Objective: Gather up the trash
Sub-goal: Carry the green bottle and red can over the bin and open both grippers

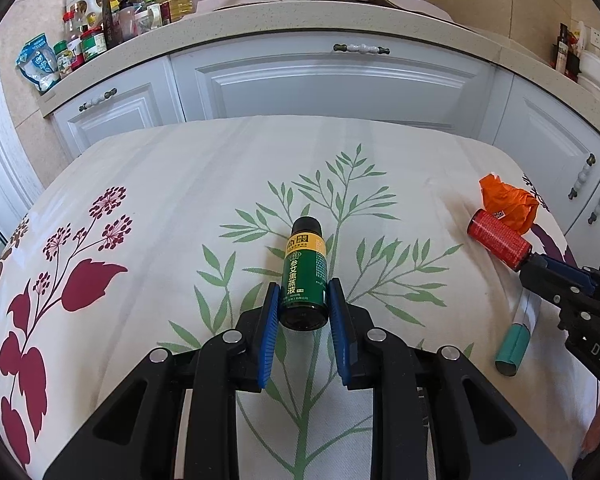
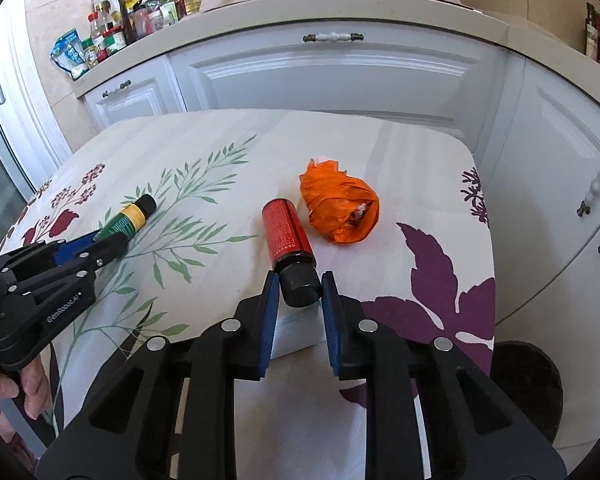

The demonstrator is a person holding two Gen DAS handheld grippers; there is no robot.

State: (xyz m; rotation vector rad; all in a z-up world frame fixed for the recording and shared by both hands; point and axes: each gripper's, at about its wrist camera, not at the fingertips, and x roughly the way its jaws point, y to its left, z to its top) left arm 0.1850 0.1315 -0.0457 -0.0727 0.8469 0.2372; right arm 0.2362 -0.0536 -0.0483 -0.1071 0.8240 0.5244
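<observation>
A green bottle (image 1: 303, 276) with a yellow band and black cap lies on the floral tablecloth (image 1: 160, 184). My left gripper (image 1: 303, 300) is shut on its base end. It also shows in the right wrist view (image 2: 129, 218). A red bottle (image 2: 287, 236) with a black cap lies beside a crumpled orange wrapper (image 2: 340, 208). My right gripper (image 2: 300, 292) is shut on the red bottle's black cap. The red bottle (image 1: 498, 240) and the orange wrapper (image 1: 508, 200) also show at the right of the left wrist view.
A teal-capped tube (image 1: 514, 346) lies on the cloth under the right gripper. White kitchen cabinets (image 1: 332, 80) stand close behind the table. The counter holds jars and bottles (image 1: 112, 20) at the left. A dark round object (image 2: 528, 380) sits on the floor at the right.
</observation>
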